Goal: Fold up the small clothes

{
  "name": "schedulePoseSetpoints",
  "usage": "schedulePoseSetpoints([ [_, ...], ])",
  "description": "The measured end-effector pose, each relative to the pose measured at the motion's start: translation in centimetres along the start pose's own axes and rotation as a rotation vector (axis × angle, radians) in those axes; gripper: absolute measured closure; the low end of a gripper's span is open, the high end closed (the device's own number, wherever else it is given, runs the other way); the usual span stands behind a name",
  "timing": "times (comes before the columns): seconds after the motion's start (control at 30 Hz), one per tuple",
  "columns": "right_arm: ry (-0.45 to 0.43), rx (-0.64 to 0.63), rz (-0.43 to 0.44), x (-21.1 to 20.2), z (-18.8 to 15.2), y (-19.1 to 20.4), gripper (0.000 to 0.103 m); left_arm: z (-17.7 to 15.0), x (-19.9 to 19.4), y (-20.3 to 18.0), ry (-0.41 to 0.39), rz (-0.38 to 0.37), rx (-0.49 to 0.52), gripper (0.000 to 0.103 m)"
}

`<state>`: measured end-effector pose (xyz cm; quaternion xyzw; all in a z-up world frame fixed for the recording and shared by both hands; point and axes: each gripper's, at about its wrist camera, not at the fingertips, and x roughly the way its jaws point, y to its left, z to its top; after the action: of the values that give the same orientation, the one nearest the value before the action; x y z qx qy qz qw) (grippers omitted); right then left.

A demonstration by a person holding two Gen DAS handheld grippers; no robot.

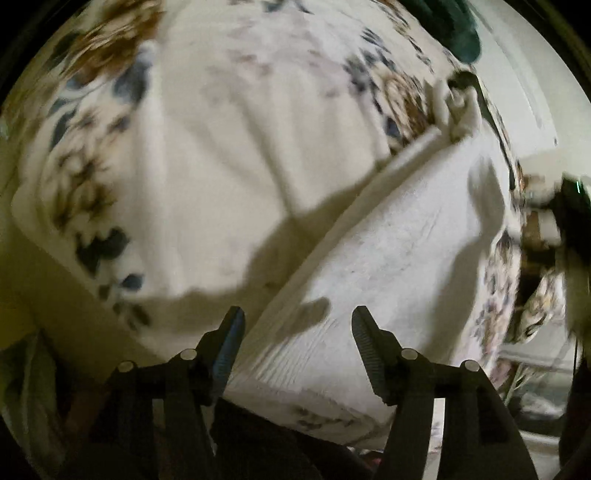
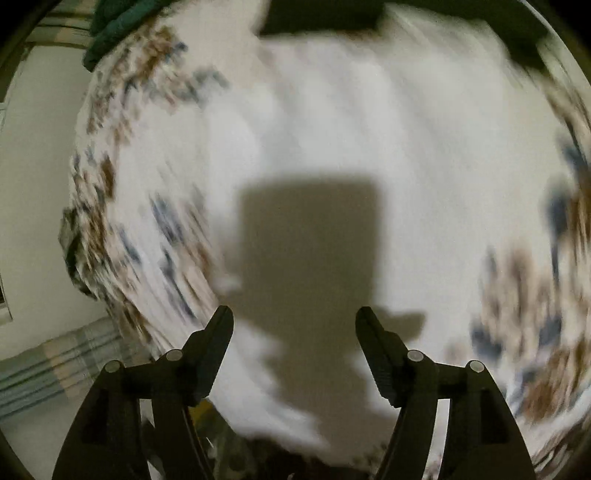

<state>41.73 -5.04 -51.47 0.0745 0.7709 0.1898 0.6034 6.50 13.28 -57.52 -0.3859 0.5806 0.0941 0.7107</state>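
Floral bedspread (image 1: 92,155) fills both views: white ground w/ brown and blue flower print, laid over a bed; pale wall at 3 o'clock in the left wrist view. Dark green cloth (image 1: 454,26) is bunched at approx. 1 o'clock, far edge of the bed, well apart from the work.

Task item: a small white garment (image 1: 399,258), terry-like texture w/ a ribbed band at its near end, lying on the bedspread from approx. 5 o'clock up toward 2 o'clock in the left view. One long edge looks rolled or doubled over, so prob. at least one fold is in; can't tell how many layers. A rumpled bit sits at its far end, approx. 2 o'clock, not yet squared up.

Left tool (image 1: 297,332): jaws wide apart, nothing between them, poised just over the ribbed end of the garment; no contact visible.

Right tool (image 2: 293,332): jaws likewise spread wide, holding nothing. Its view is heavily motion-blurred: white cloth and the tool's own blocky shadow at centre, flower print at 9 and 3 o'clock. Can't tell whether the white under it is garment or bedspread. A striped cloth (image 2: 55,365) shows at 8 o'clock, off the bed.

Progress, as a judgement: early-to-mid. Garment is laid out and perhaps folded once lengthwise; neither tool has a grip. Left to do: take hold of an end, bring it across, flatten, tidy the far end. No finished stack of folded pieces is visible in either view.
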Motion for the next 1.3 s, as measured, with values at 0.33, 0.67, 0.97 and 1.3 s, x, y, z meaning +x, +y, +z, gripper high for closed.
schedulePoseSetpoints([
  [0.33, 0.215, 0.231, 0.042, 13.8, -21.1, -9.6, 0.095, -2.0, -0.1, -1.0, -0.042, 0.082, 0.060, 0.098],
  [0.67, 0.186, 0.108, -0.050, 14.2, -24.8, -8.4, 0.098, -2.8, 0.4, -1.7, 0.078, 0.122, 0.151, 0.093],
  [0.97, -0.033, 0.154, 0.191, 3.0, -20.3, -9.8, 0.036, 5.5, -6.7, -9.6, -0.104, -0.019, 0.218, 0.040],
  [1.3, -0.297, 0.301, 0.179, -4.0, -3.9, -15.0, 0.036, 23.6, 6.0, -22.3, -0.095, -0.130, 0.373, 0.040],
])
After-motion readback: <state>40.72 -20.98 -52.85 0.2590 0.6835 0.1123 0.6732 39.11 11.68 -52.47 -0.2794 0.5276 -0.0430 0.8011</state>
